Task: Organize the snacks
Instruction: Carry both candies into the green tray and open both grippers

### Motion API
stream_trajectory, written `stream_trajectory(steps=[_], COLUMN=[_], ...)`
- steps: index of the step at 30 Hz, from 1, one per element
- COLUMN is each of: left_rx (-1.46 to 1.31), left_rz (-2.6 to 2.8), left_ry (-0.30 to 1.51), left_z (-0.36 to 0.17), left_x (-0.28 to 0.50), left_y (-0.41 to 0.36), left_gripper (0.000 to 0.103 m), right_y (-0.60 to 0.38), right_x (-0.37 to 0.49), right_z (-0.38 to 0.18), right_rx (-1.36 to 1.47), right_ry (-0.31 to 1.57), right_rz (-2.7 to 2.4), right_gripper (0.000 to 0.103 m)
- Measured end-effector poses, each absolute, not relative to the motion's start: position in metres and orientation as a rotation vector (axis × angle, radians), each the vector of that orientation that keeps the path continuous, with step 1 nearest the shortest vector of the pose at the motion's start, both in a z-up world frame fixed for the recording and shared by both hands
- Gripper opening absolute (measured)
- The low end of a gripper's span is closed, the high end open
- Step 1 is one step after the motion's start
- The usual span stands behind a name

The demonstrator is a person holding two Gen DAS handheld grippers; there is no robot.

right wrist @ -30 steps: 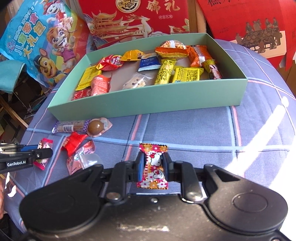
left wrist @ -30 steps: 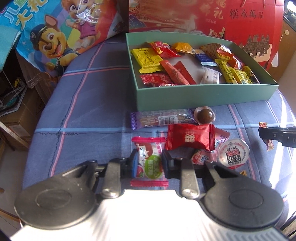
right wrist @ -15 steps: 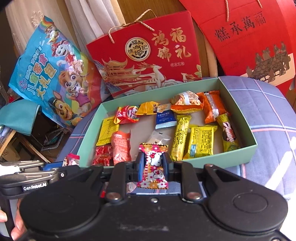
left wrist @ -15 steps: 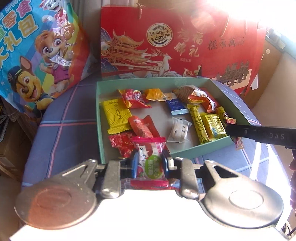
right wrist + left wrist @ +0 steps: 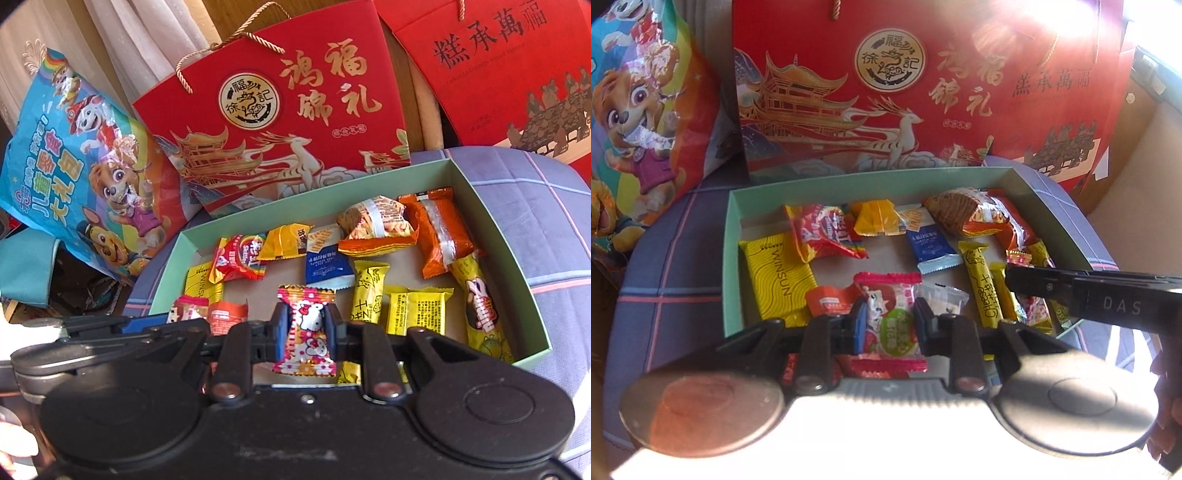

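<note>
A pale green open box (image 5: 733,258) (image 5: 495,236) on the blue plaid cloth holds several wrapped snacks. My left gripper (image 5: 890,325) is shut on a red and green wrapped candy (image 5: 892,325) and holds it above the box's near left part. My right gripper (image 5: 306,328) is shut on a pink and orange Hello Kitty candy (image 5: 306,332) above the box's near middle. The right gripper also shows from the side in the left wrist view (image 5: 1019,277), and the left gripper shows in the right wrist view (image 5: 147,323).
Inside the box lie a yellow WINSUN pack (image 5: 775,277), a blue sachet (image 5: 325,266) and an orange pack (image 5: 443,232). Two red gift bags (image 5: 280,110) (image 5: 517,66) and a cartoon dog snack bag (image 5: 85,162) stand behind the box.
Both grippers have lifted off the cloth with their candies and moved forward over the box. The loose snacks on the cloth in front of the box are out of view.
</note>
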State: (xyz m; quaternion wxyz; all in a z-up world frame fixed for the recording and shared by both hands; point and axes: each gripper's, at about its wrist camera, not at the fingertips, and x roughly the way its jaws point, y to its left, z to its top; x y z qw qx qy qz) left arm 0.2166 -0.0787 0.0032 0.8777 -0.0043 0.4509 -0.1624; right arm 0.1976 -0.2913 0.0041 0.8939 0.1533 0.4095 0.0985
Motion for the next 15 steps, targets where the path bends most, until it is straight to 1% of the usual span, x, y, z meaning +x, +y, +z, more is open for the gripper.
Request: stream_trajectory(steps=[8,15], left_rx=[0.012,0.020], left_rz=[-0.332,-0.319], left_ry=[0.972,0.981], left_z=[-0.013,-0.018], left_x=[0.251,0.268], left_y=[-0.089,-0.092], left_gripper=[0.026,0.026], right_y=[-0.295,-0.296], right_x=[0.236,0.250], right_z=[-0.008,-0.013], right_rx=[0.323,0.329], right_ry=[0.867,0.875], right_rz=[0.191,0.191], right_gripper=[0.021,0.021])
